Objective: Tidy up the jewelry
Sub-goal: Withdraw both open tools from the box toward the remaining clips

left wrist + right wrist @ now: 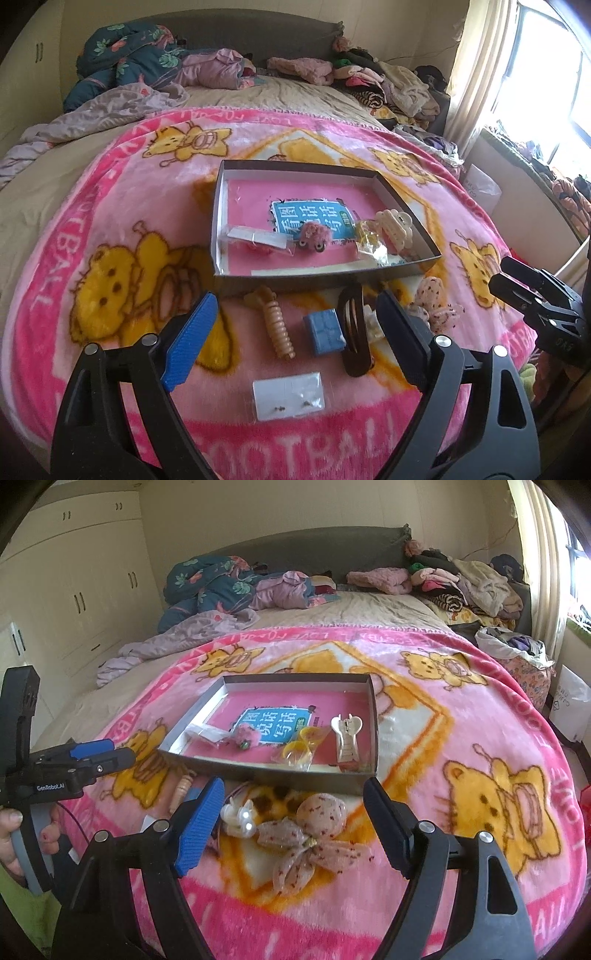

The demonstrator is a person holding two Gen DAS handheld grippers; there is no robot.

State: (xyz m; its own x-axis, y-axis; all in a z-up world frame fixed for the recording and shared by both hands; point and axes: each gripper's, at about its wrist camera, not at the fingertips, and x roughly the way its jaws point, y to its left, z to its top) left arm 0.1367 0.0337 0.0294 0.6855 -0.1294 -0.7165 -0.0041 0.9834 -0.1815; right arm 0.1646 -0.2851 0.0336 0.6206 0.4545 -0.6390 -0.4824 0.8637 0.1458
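Observation:
A shallow grey box on the pink blanket holds a pink fuzzy clip, a cream claw clip and small packets. In front of the box lie a beige spiral clip, a small blue box, a brown hair clip and a bagged earring card. My left gripper hangs open above them, holding nothing. My right gripper is open and empty over a speckled fabric bow and a white pearl clip, just short of the box.
The pink cartoon blanket covers the near half of a bed. Quilts and piled clothes lie along the headboard. Cupboards stand to the left. A hand holds the left gripper's handle at the left edge of the right wrist view.

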